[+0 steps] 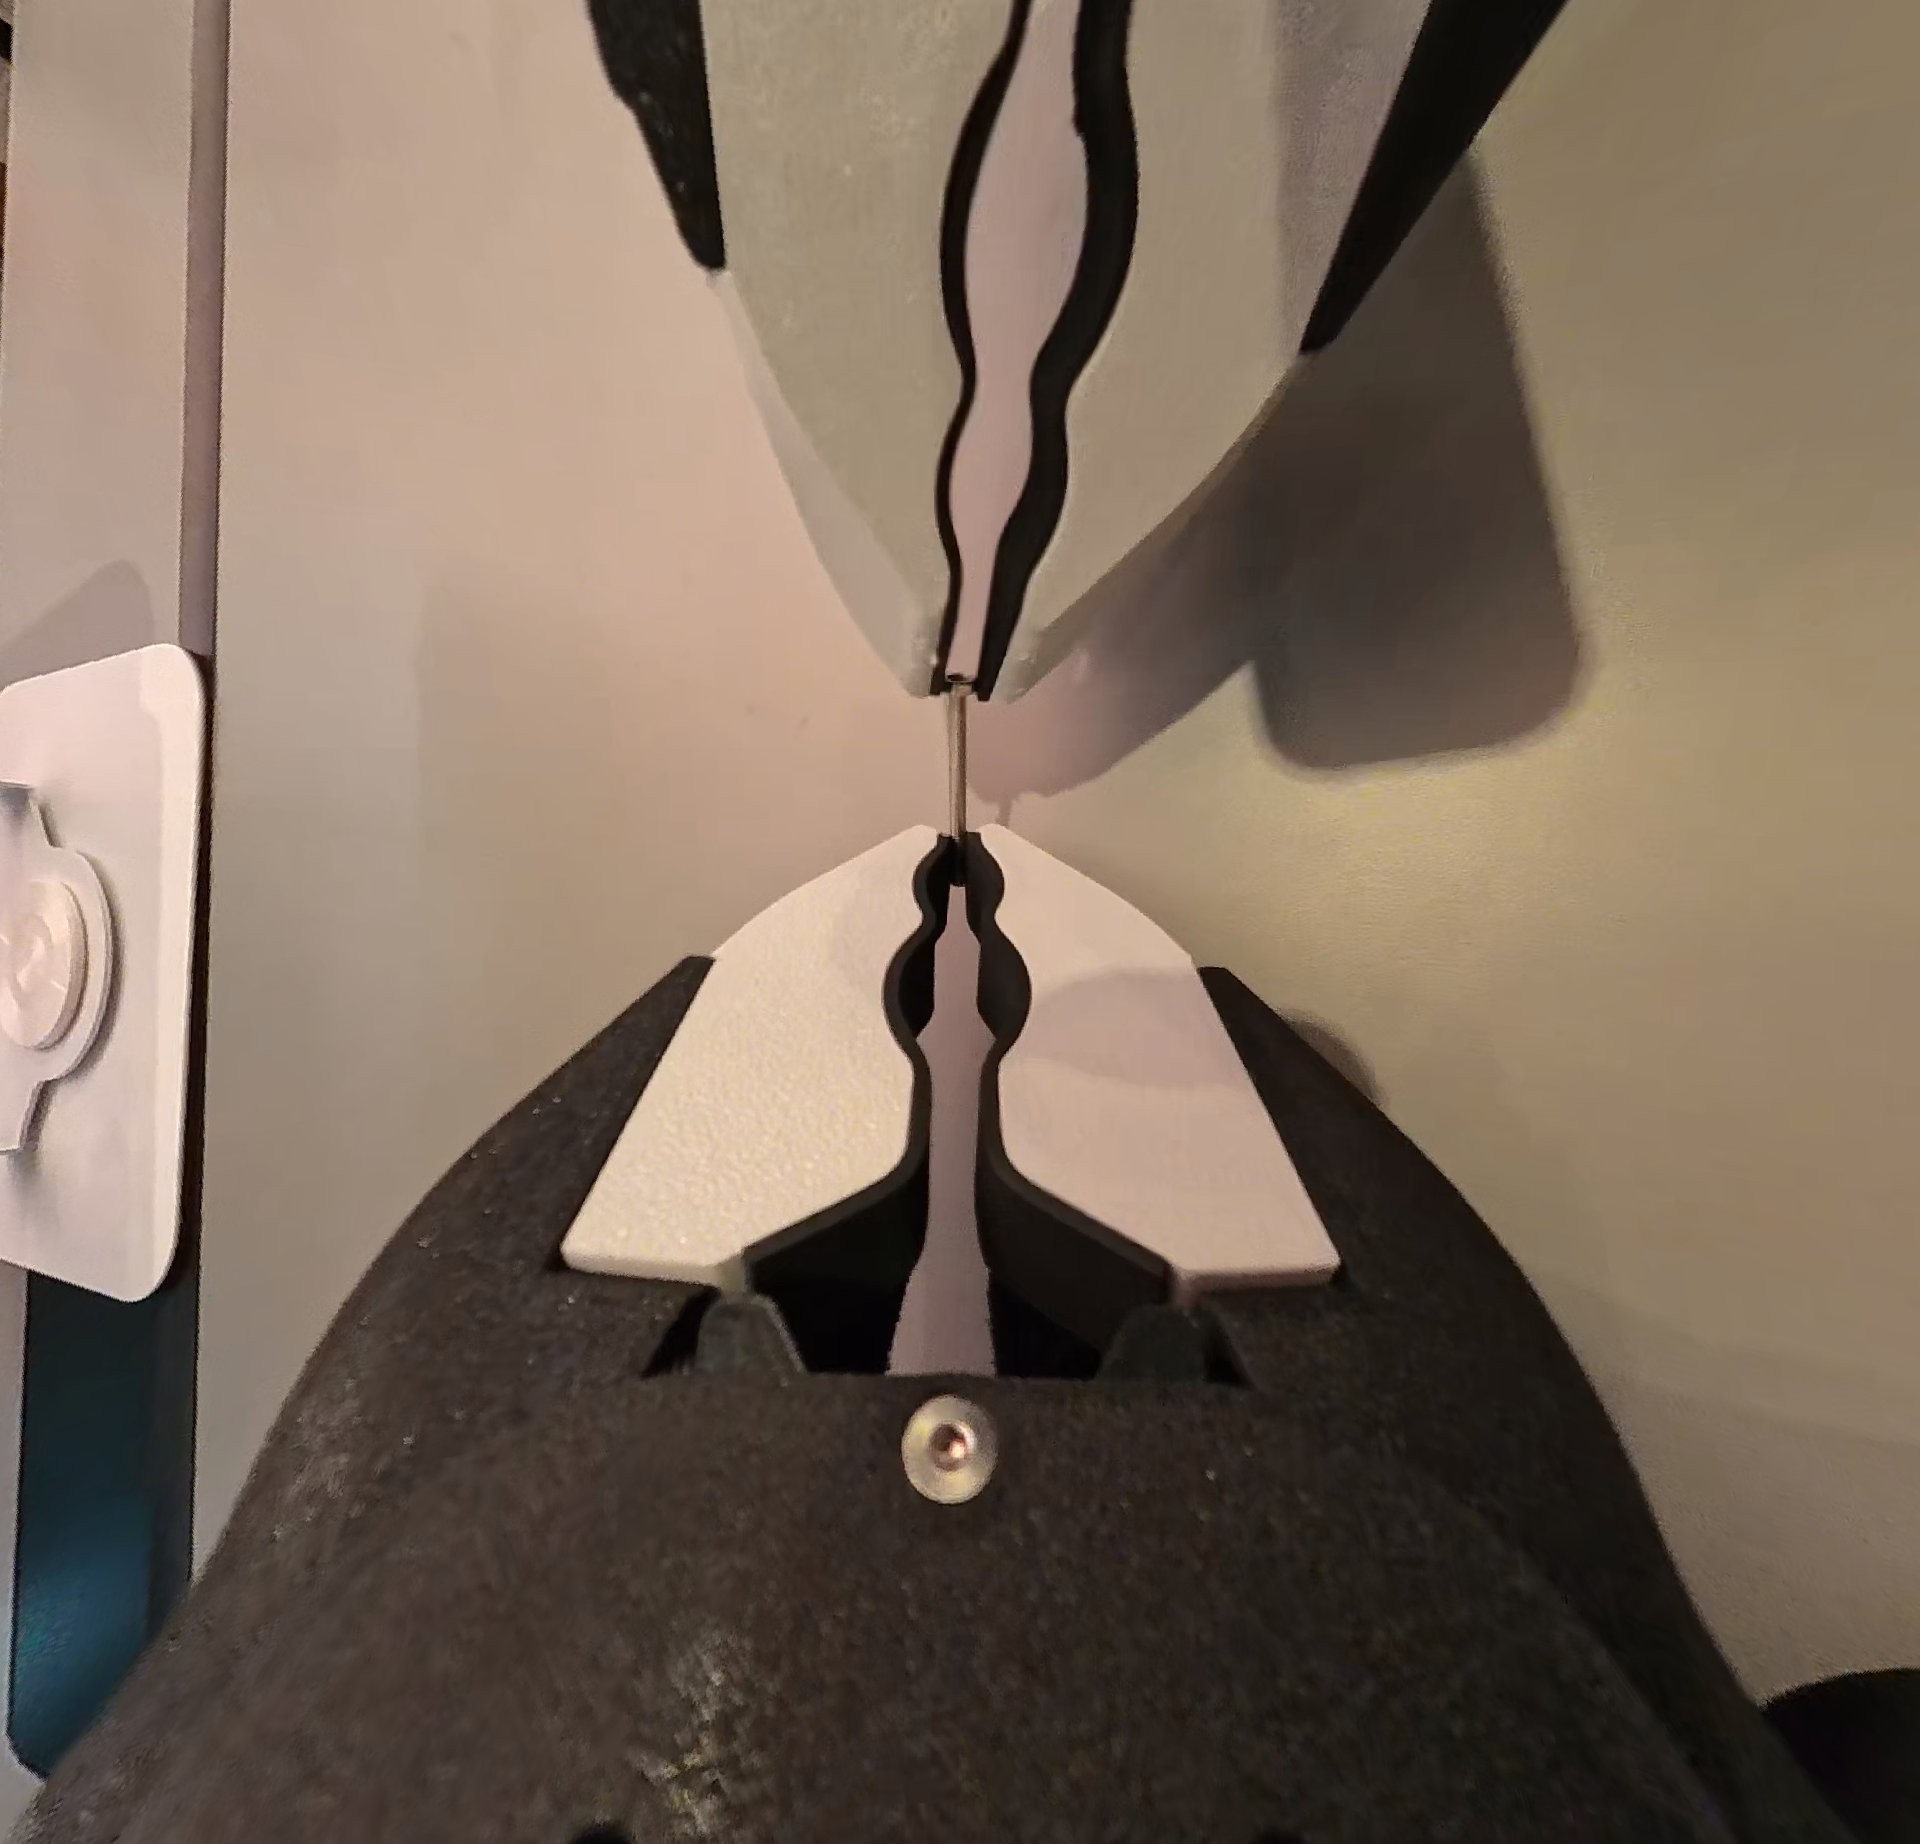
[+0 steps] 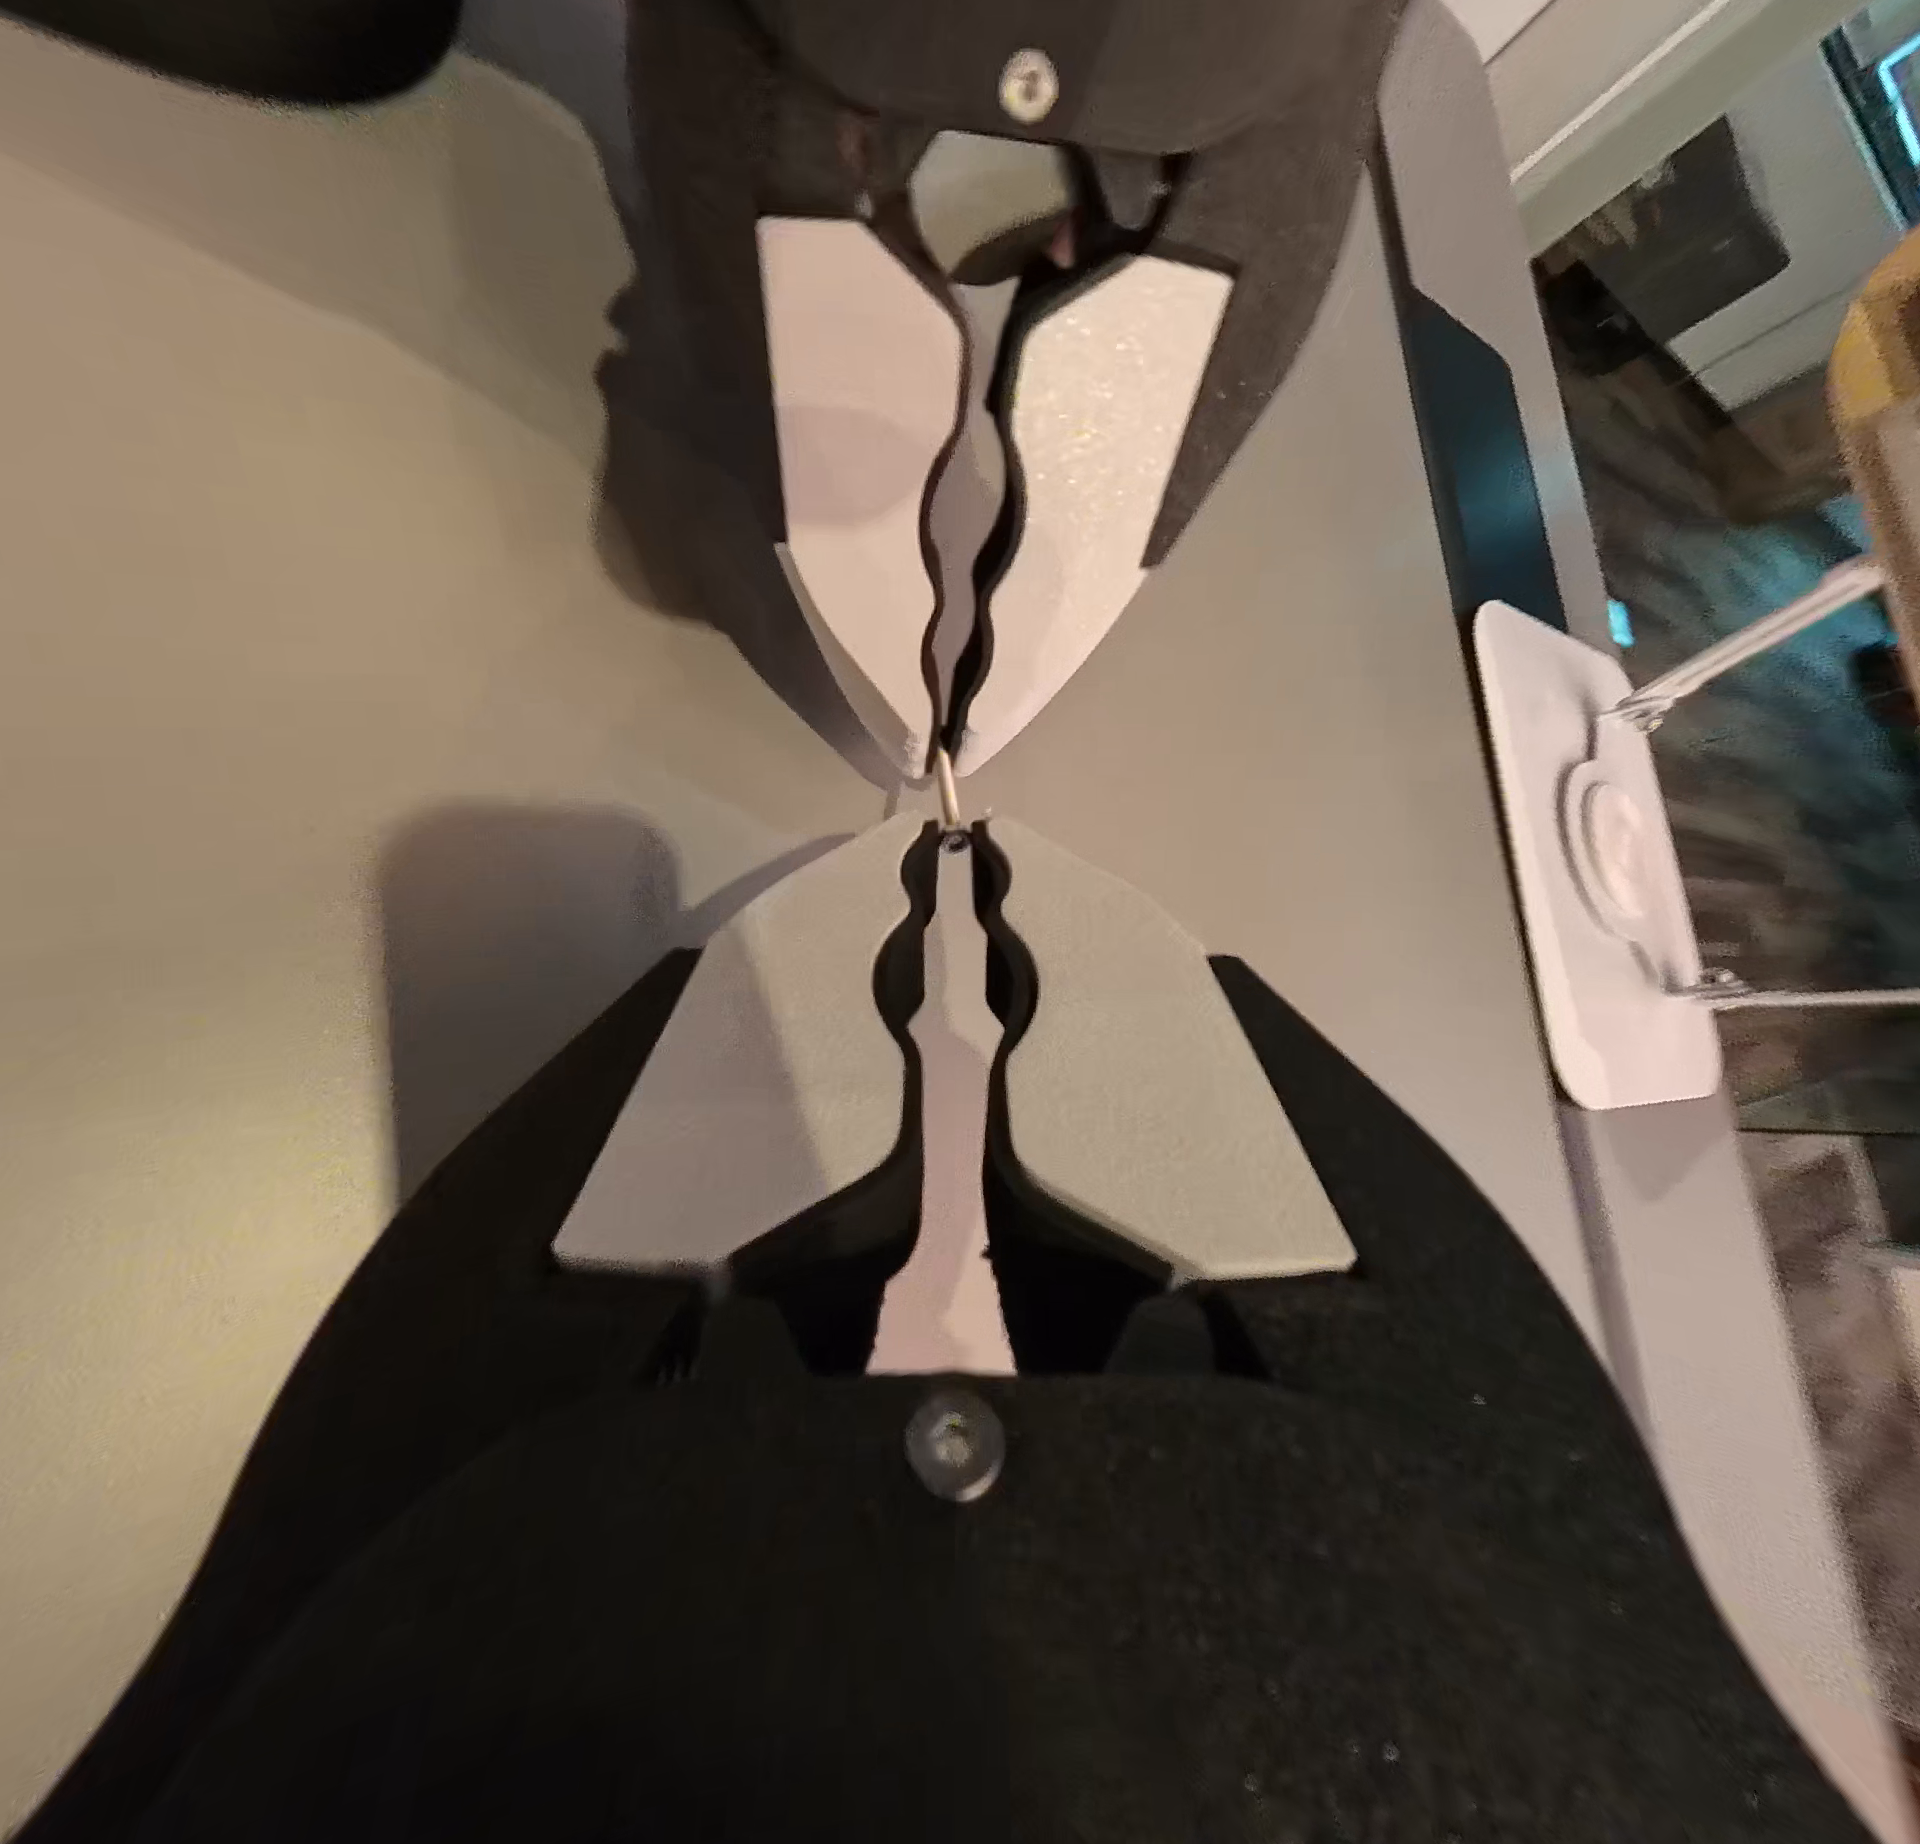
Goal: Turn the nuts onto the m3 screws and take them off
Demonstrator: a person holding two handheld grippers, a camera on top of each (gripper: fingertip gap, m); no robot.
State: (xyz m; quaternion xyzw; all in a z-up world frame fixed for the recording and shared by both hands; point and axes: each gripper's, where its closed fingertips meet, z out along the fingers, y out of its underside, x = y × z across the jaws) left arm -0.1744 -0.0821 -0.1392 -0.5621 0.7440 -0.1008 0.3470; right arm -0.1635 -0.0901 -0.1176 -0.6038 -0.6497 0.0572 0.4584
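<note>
A thin silver m3 screw [image 1: 957,755] spans the short gap between my two grippers, which meet tip to tip above the beige tabletop [image 1: 520,444]. My left gripper [image 1: 956,838] is shut on the near end of the screw. My right gripper [image 1: 962,688] comes in from the top of the left wrist view and is shut on a small dark piece at the far end, apparently the nut [image 1: 961,674]. In the right wrist view my right gripper [image 2: 954,838] pinches the nut [image 2: 954,840]. The screw [image 2: 948,786] runs up into the left gripper [image 2: 940,755].
A white square mount with a round knob [image 1: 83,963] sits at the table's grey edge strip [image 1: 203,340]. It also shows in the right wrist view [image 2: 1600,859] with metal rods attached. A dark rounded object [image 2: 208,7] lies at the top left. The grippers are tip to tip, or close to it. Between my left fingertips and the dark rounded object [image 2: 208,7] there is roughly 15 cm.
</note>
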